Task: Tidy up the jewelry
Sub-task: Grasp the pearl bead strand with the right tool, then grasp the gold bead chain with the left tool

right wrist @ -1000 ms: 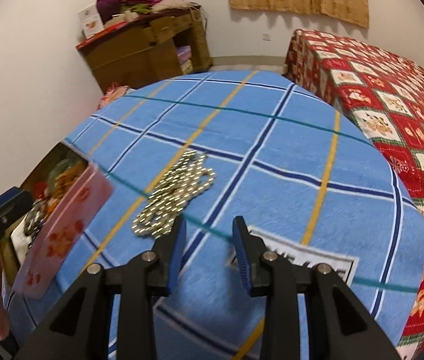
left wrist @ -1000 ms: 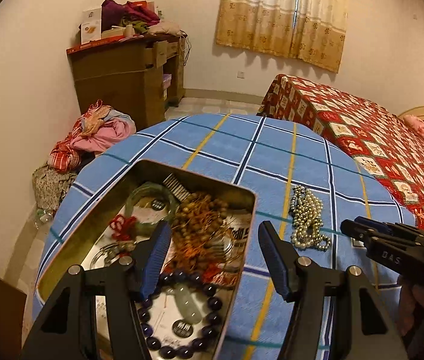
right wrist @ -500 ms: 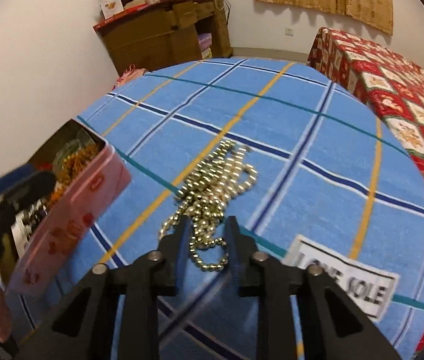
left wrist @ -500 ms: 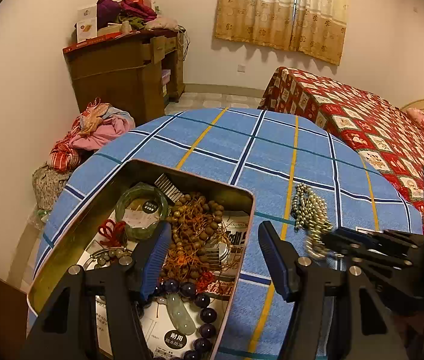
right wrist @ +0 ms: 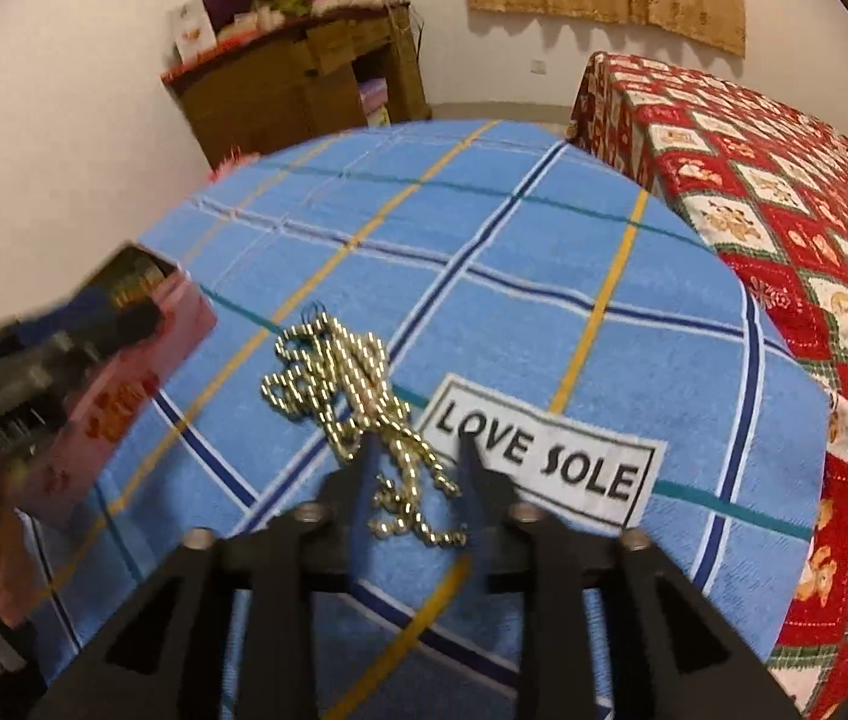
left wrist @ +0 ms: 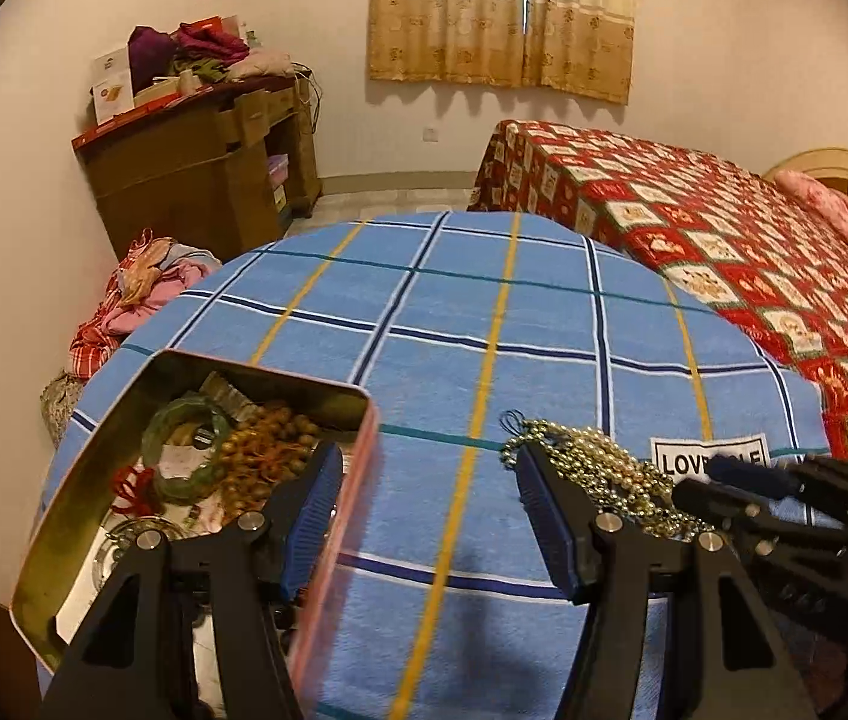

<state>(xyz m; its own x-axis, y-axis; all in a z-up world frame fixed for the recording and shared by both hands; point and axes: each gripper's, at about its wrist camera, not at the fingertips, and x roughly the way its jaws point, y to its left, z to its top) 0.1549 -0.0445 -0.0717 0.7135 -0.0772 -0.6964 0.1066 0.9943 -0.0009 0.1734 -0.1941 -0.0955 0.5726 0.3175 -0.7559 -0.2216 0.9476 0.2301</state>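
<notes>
Bead necklace (right wrist: 357, 396): heaped on the desk, its near tail between the right gripper (right wrist: 414, 459) jaws, just reopened, unclamped; left gripper (left wrist: 424, 498) open, empty; advise closing on bunched strands.

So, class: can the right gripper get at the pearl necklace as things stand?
Probably yes. The right gripper has just been opening, its fingers straddling the near end of the pearl necklace on the blue cloth; nothing covers it.
</notes>
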